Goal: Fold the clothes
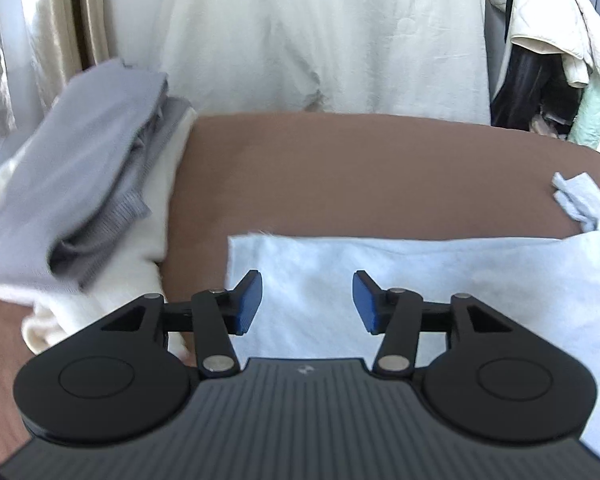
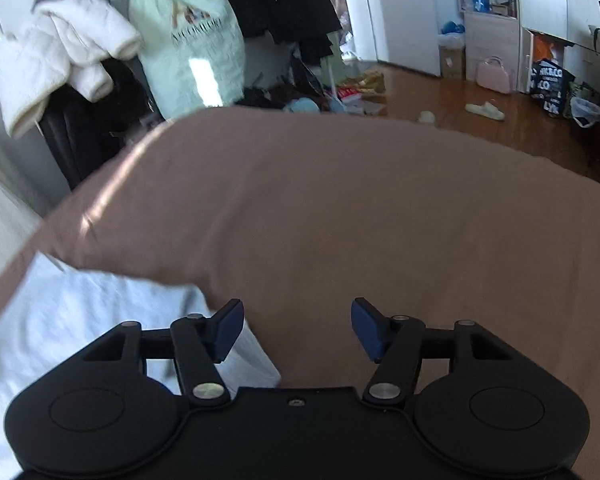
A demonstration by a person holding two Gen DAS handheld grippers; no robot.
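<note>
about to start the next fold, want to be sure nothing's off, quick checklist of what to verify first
1. Left gripper open and empty: ok.
2. Right gripper open and empty: ok.
3. Light blue garment lying flat on the brown bedsheet: ok in the part seen, the rest cannot tell.
4. Left gripper over the garment: ok.
5. Right gripper over the garment: not ok, mostly over bare sheet beside its edge.
6. Grey and cream clothes pile apart from the garment: ok.

daylight, bright | glare on mint bag point(image 2: 188, 48) | motion blur both views | fisheye bend + dark corners
</note>
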